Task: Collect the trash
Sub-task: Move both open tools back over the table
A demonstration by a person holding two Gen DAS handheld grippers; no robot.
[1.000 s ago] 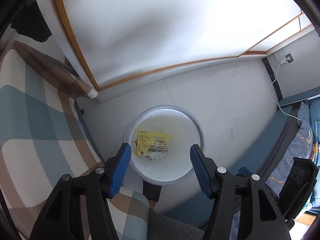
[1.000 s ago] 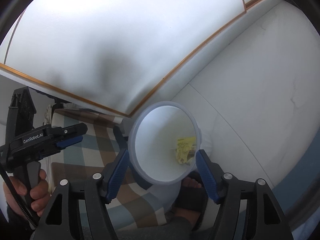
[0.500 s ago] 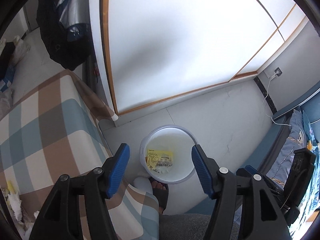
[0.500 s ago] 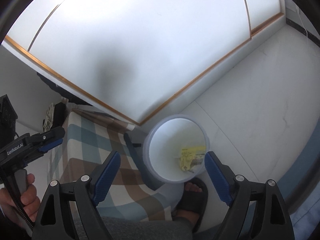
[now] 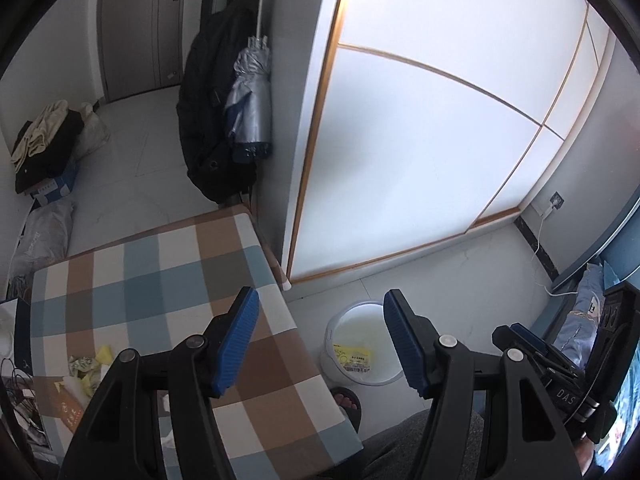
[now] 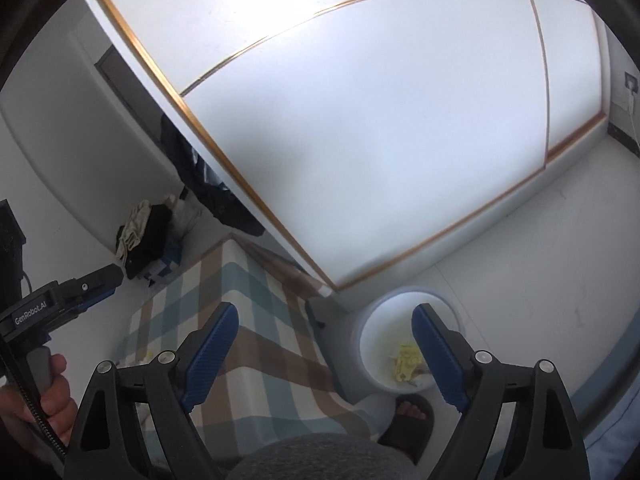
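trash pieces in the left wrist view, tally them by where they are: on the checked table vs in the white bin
On the checked table: 3 that I can separate, yellow crumpled wrapper, greenish printed wrapper, orange packet.
In the white bin: 1, yellow printed packet.
Total: 4.

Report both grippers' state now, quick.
Left gripper: open, nothing between its blue-padded fingers.
Right gripper: open, nothing held; the white round plastic bin lies beyond it.
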